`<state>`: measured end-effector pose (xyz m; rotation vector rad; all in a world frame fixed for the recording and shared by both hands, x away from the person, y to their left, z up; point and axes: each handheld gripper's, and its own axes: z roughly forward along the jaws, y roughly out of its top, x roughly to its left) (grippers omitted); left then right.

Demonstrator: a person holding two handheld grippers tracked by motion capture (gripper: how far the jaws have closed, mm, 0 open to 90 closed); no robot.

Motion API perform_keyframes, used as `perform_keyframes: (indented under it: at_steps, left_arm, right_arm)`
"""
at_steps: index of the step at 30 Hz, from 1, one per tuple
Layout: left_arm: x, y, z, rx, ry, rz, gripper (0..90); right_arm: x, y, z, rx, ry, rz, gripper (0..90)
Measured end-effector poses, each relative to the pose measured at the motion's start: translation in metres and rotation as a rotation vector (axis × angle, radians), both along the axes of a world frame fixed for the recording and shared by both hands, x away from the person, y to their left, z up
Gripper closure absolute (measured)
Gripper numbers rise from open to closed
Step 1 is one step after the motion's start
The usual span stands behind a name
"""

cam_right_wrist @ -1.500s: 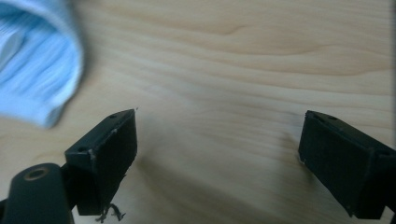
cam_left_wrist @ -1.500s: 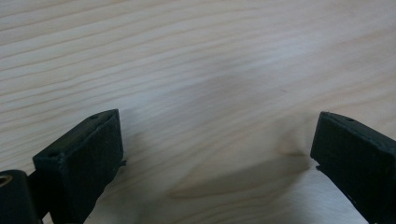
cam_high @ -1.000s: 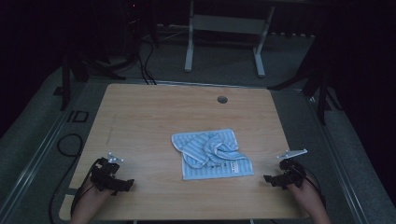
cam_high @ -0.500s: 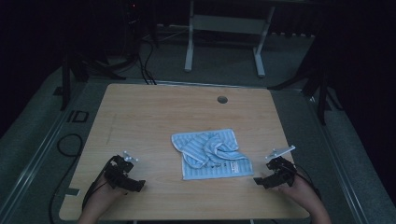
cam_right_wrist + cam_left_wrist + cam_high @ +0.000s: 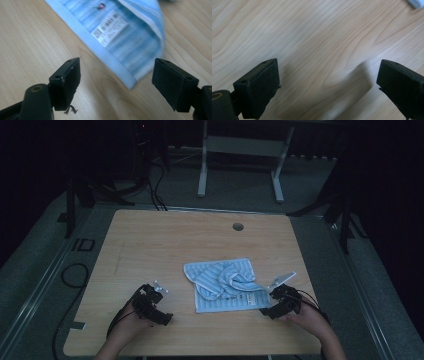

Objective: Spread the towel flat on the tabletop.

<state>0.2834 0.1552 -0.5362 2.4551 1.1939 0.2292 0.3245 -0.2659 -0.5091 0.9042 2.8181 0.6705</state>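
From the high view, a blue striped cloth [image 5: 225,284] lies crumpled right of centre on the wooden desk [image 5: 165,240], with a round hole [image 5: 238,226] near the far edge. The left gripper [image 5: 159,312] sits near-left, well apart from the cloth; the right gripper [image 5: 272,306] is at the cloth's near-right corner. Dark carpet and a white frame [image 5: 240,150] lie beyond.

Left gripper view: fingers [image 5: 259,86] wide over bare wood.

Right gripper view: fingers [image 5: 66,80] wide, the cloth's corner and white label [image 5: 110,27] between them.
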Motion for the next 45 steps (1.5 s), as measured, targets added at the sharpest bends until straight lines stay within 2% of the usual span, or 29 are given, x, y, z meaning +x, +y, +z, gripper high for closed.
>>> perform_keyframes:
  at_steps: [1, 2, 6, 7, 8, 10, 15, 22, 23, 26, 28, 33, 34, 36, 37, 39, 40, 41, 45]
  left_arm:
    - [0.002, -0.008, 0.000, 0.004, 0.002, -0.019, 4.2]
    - [0.002, -0.008, 0.000, 0.004, 0.002, -0.019, 4.2]
    - [0.007, -0.027, -0.002, 0.016, 0.012, -0.064, 6.5]
    - [0.007, -0.031, -0.002, 0.030, 0.001, -0.079, 8.1]
    - [0.008, -0.035, -0.001, 0.029, -0.001, -0.086, 14.1]
    - [0.010, -0.042, 0.001, 0.019, 0.005, -0.108, 14.5]
    - [0.014, -0.057, 0.004, 0.040, -0.017, -0.140, 15.2]
    - [0.019, -0.086, 0.017, 0.010, -0.058, -0.212, 23.4]
    - [0.019, -0.086, 0.017, 0.010, -0.058, -0.212, 23.6]
    - [0.022, -0.099, 0.022, 0.003, -0.073, -0.246, 27.5]
    - [0.024, -0.109, 0.025, 0.008, -0.080, -0.264, 27.6]
    - [0.032, -0.127, 0.026, 0.001, -0.096, -0.266, 32.0]
    - [0.034, -0.131, 0.026, -0.003, -0.101, -0.264, 33.1]
    - [0.037, -0.138, 0.026, -0.013, -0.107, -0.271, 33.7]
    - [0.039, -0.141, 0.026, -0.021, -0.113, -0.271, 37.8]
    - [0.042, -0.146, 0.025, -0.040, -0.129, -0.263, 41.0]
    - [0.044, -0.149, 0.026, -0.058, -0.144, -0.263, 48.2]
    - [0.044, -0.149, 0.026, -0.058, -0.144, -0.263, 51.1]
    - [0.050, -0.147, 0.027, -0.070, -0.137, -0.255, 79.7]
  right_arm:
    - [0.001, 0.003, 0.000, -0.010, -0.001, 0.009, 25.2]
    - [0.001, 0.003, 0.000, -0.010, -0.001, 0.009, 25.2]
    - [0.004, 0.014, 0.000, -0.009, 0.008, 0.039, 28.6]
    - [0.005, 0.016, 0.000, -0.010, -0.001, 0.045, 30.8]
    - [0.006, 0.021, 0.002, -0.004, -0.029, 0.047, 34.6]
    - [0.007, 0.027, 0.004, 0.006, -0.049, 0.058, 38.8]
    - [0.011, 0.040, 0.008, -0.010, -0.067, 0.094, 43.0]
    - [0.026, 0.066, 0.013, -0.039, -0.089, 0.142, 48.7]
    - [0.026, 0.066, 0.013, -0.039, -0.089, 0.142, 48.7]
    - [0.032, 0.080, 0.016, -0.052, -0.093, 0.174, 51.2]
    - [0.033, 0.083, 0.016, -0.053, -0.095, 0.179, 52.0]
    - [0.038, 0.096, 0.016, -0.063, -0.098, 0.191, 58.9]
    - [0.039, 0.099, 0.016, -0.069, -0.105, 0.192, 64.8]
    - [0.039, 0.101, 0.016, -0.070, -0.109, 0.194, 68.0]
    - [0.039, 0.101, 0.016, -0.077, -0.117, 0.195, 74.2]
    - [0.039, 0.101, 0.017, -0.070, -0.114, 0.192, 80.3]
    - [0.038, 0.100, 0.018, -0.067, -0.110, 0.194, 84.6]
    - [0.038, 0.100, 0.018, -0.067, -0.110, 0.194, 84.6]
    - [0.035, 0.096, 0.020, -0.063, -0.114, 0.201, 87.1]
